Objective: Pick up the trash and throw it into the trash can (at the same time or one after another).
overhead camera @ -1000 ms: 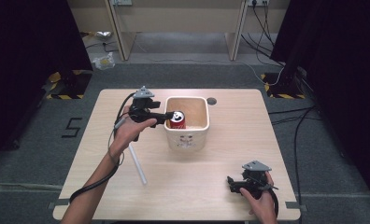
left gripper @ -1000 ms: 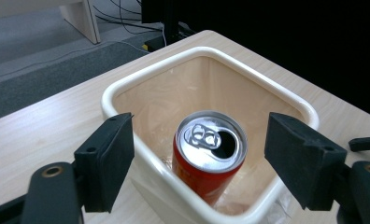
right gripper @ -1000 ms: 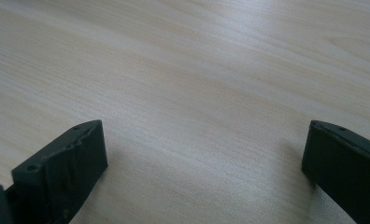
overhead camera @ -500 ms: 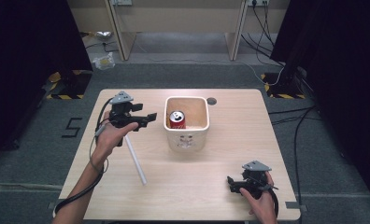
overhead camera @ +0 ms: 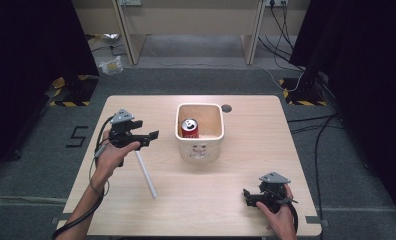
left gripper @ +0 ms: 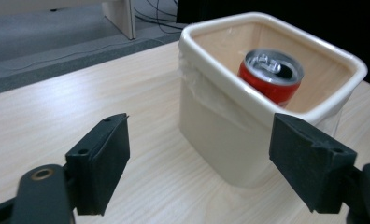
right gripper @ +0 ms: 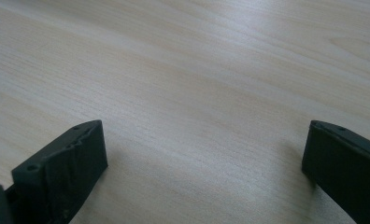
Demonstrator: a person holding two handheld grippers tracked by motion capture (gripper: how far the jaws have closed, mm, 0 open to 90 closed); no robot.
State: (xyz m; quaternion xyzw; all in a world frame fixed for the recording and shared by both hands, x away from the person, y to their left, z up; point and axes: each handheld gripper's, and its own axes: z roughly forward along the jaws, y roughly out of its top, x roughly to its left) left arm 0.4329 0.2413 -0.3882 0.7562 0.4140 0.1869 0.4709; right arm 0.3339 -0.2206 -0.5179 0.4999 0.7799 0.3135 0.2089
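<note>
Your left gripper (overhead camera: 152, 135) hovers over the table (overhead camera: 226, 200) just left of the cream square container (overhead camera: 200, 149), jaws spread wide with nothing between them. The red soda can (left gripper: 270, 77) stands upright inside that container, toward its left wall. A white tube (overhead camera: 146, 173) lies on the wood below your left hand. Your right gripper (overhead camera: 248, 196) rests near the table's front right, jaws likewise spread apart.

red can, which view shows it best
The left gripper view: the red can stands close up inside the cream bin, silver top and open mouth clear. The high view shows it small, from above. The right gripper view looks at bare table.
</note>
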